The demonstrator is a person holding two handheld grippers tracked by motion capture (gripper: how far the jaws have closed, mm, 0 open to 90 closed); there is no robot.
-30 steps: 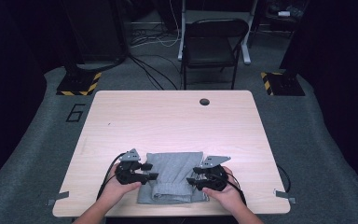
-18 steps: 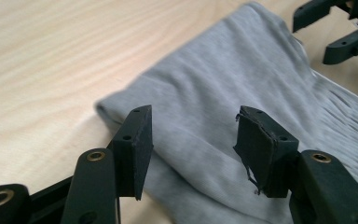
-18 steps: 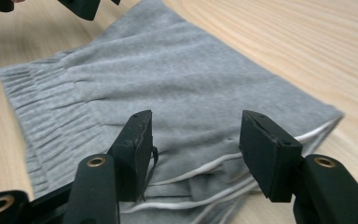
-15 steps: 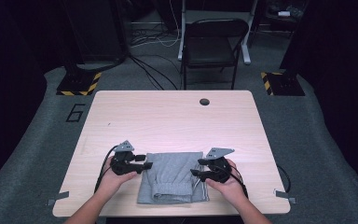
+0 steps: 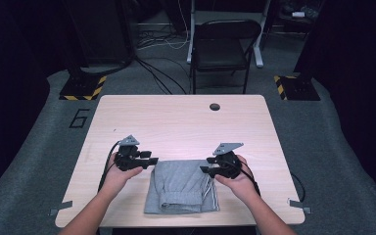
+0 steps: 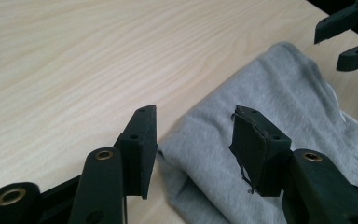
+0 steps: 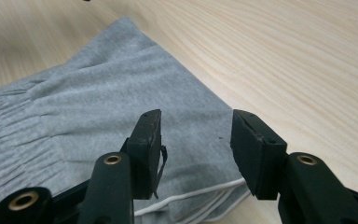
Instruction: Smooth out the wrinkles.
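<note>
A folded grey sweat garment with a white drawstring lay on the table, at the middle of the near edge, its gathered waistband towards the person. The left hand-held gripper hovered just beside the garment's far left corner, held in the person's left hand. Its jaws stood apart and had just been closing a little; in the left gripper view the corner of the cloth lay below the gap between them, and neither pad pressed on it. The right hand-held gripper sat at the garment's far right corner, in the right hand. Its jaws were also parted, at a middling gap, and had just been closing; the right gripper view showed the grey fabric and the drawstring beneath the gap, not pinched. Beyond the garment the table top ran to a round cable hole near its far edge. A dark folding chair stood on the floor past the table
</note>
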